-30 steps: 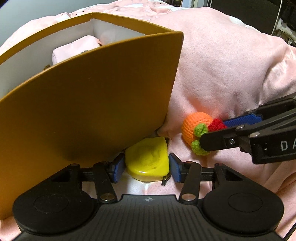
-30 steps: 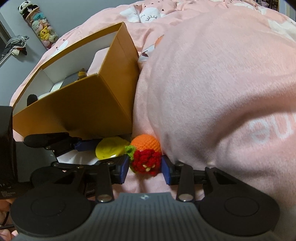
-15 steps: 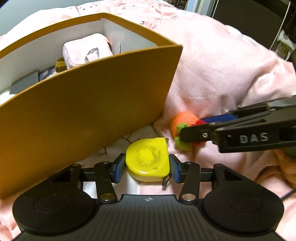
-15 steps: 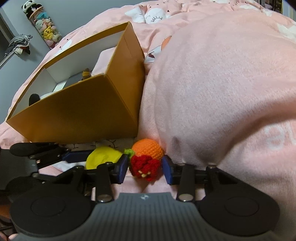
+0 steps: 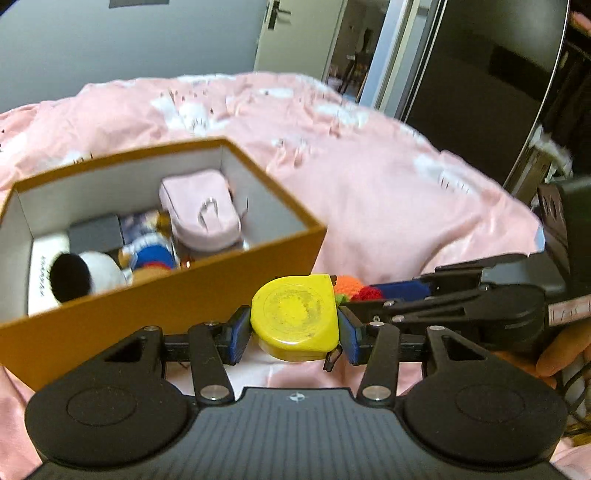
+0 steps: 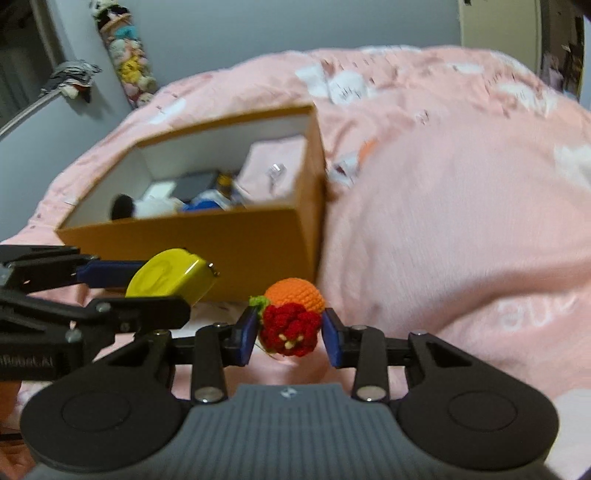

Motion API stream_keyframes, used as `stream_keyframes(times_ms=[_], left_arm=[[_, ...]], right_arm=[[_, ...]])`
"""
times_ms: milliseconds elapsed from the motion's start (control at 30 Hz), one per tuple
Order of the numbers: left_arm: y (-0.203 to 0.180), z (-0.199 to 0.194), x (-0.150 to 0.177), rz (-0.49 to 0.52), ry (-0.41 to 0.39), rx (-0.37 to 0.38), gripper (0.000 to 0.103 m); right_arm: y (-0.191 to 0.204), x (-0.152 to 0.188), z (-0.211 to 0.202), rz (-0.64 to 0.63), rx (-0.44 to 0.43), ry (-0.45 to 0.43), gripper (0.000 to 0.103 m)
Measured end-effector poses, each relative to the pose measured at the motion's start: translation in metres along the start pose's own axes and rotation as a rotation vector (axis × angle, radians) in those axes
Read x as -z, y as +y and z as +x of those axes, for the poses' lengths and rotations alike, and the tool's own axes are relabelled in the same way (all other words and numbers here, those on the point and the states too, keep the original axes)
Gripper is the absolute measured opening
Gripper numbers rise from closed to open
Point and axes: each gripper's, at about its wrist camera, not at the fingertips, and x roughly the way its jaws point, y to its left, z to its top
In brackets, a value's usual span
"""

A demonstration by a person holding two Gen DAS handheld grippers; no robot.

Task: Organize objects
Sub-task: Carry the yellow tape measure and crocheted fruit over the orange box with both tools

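My left gripper (image 5: 293,332) is shut on a yellow tape measure (image 5: 295,314) and holds it in the air before the near wall of an orange cardboard box (image 5: 221,291). My right gripper (image 6: 290,334) carries a crocheted toy (image 6: 291,317) of red, orange and green yarn. Its jaws are closing on the toy, and the blue pads press its red part. Both grippers hang side by side near the box's right front corner (image 6: 310,240). In the box lie a pink pouch (image 5: 201,210), a panda plush (image 5: 85,273) and a blue and white doll (image 5: 151,251).
A rumpled pink duvet (image 5: 369,184) covers the bed around the box and bulges high on the right (image 6: 443,221). A hand (image 5: 561,347) grips the right tool. Behind the bed are a grey wall, a door (image 5: 291,33) and hanging plush toys (image 6: 129,62).
Both grippers have risen off the duvet with their objects, the left one more. The views tipped up, so the box's inside and the room behind now show.
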Motion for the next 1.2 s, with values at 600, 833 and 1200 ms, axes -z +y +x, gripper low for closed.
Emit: stream_keyframes(times_ms=[600, 833, 1200], left_arm=[[0.036, 0.001, -0.080, -0.156, 0.007, -0.099, 0.056], [0.060, 0.031, -0.077, -0.221, 0.063, -0.098, 0.056], [0.073, 0.055, -0.070, -0.162, 0.127, -0.127, 0.056]], right_arm=[[0.051, -0.096, -0.012, -0.418, 0.049, -0.090, 0.039], [0.049, -0.111, 0.033, -0.541, 0.041, 0.050, 0.039], [0.053, -0.128, 0.094, -0.623, 0.008, 0.307, 0.039]])
